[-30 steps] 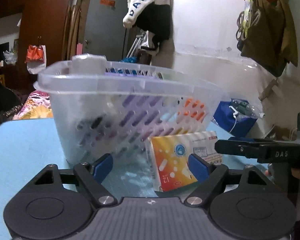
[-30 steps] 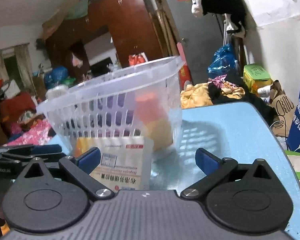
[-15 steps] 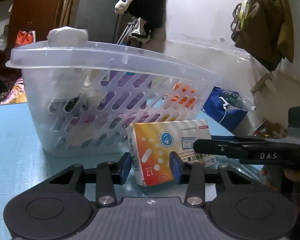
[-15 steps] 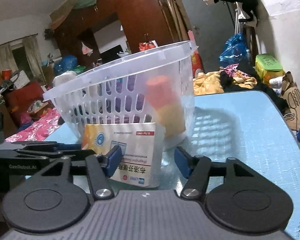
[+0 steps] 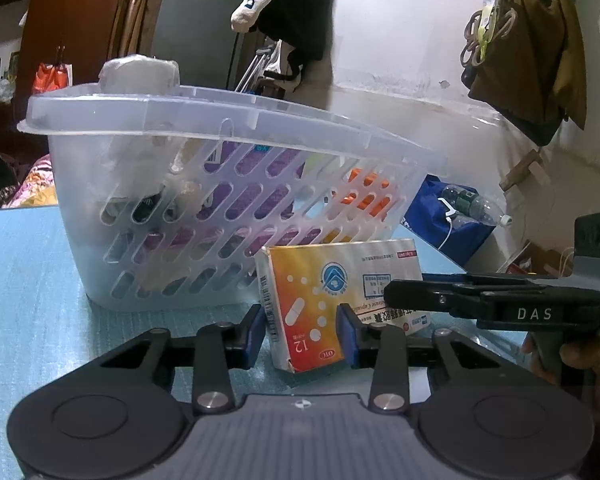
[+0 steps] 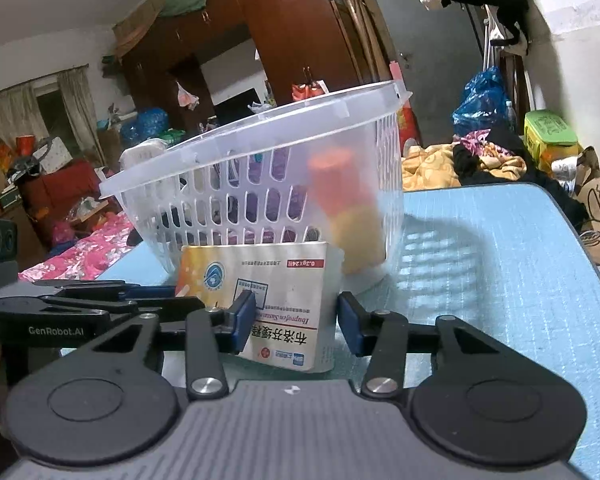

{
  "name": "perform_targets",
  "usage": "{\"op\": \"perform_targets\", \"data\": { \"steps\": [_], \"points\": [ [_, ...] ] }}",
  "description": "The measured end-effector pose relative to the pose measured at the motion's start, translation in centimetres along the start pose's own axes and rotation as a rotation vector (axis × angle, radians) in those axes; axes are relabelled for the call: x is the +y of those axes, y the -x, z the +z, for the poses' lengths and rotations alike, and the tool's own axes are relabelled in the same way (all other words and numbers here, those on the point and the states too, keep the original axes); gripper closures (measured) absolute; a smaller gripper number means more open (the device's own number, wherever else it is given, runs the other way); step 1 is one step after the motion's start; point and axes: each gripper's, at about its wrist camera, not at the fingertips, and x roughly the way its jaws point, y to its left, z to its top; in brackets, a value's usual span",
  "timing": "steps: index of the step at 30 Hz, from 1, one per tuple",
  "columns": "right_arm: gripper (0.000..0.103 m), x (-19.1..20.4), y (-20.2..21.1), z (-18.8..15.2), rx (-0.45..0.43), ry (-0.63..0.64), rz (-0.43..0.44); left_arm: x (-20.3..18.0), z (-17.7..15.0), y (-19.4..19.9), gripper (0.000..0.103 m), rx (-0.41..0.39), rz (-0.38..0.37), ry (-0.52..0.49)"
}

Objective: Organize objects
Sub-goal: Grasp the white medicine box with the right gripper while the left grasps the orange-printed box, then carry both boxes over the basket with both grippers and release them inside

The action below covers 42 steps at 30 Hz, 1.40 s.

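Note:
An orange and white medicine box (image 5: pixel 340 300) stands on edge on the blue table (image 5: pixel 20 280), against a clear slotted plastic basket (image 5: pixel 220 184). My left gripper (image 5: pixel 302 334) is shut on one end of the box. My right gripper (image 6: pixel 296 322) is shut on the other end of the same box (image 6: pixel 276 296). Each gripper shows side-on in the other's view: the right one (image 5: pixel 480 300) and the left one (image 6: pixel 100 304). The basket (image 6: pixel 260 184) holds several items, among them an orange-capped yellow bottle (image 6: pixel 348 208) and a white wad (image 5: pixel 140 72).
The table's right edge (image 6: pixel 580 248) lies close beside the basket. Beyond it are a blue bag with a bottle (image 5: pixel 460 216), clothes and bags on the floor (image 6: pixel 480 160), and a dark wardrobe (image 6: pixel 280 40).
Both grippers have gone from wide open to shut on the medicine box, one at each end. The box is now a little nearer to both cameras.

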Motion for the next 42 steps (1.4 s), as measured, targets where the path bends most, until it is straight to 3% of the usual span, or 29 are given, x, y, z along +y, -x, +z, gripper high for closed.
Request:
{"op": "perform_targets", "data": {
  "steps": [9, 27, 37, 42],
  "points": [
    [0.056, 2.7, 0.7, -0.3, -0.041, 0.1, -0.053, -0.9, -0.3, 1.6, 0.065, -0.078, 0.032, -0.06],
    [0.056, 5.6, 4.0, 0.6, -0.168, 0.159, -0.031, -4.4, 0.5, 7.5, 0.066, -0.284, 0.059, -0.128],
    [0.056, 8.2, 6.0, 6.1, -0.267, 0.279, -0.062, -7.4, 6.0, 10.9, 0.066, -0.406, 0.115, -0.202],
    [0.056, 8.5, 4.8, 9.2, -0.245, 0.301, -0.075, -7.5, 9.9, 10.3, 0.066, -0.399, 0.147, -0.2]
  ]
}}
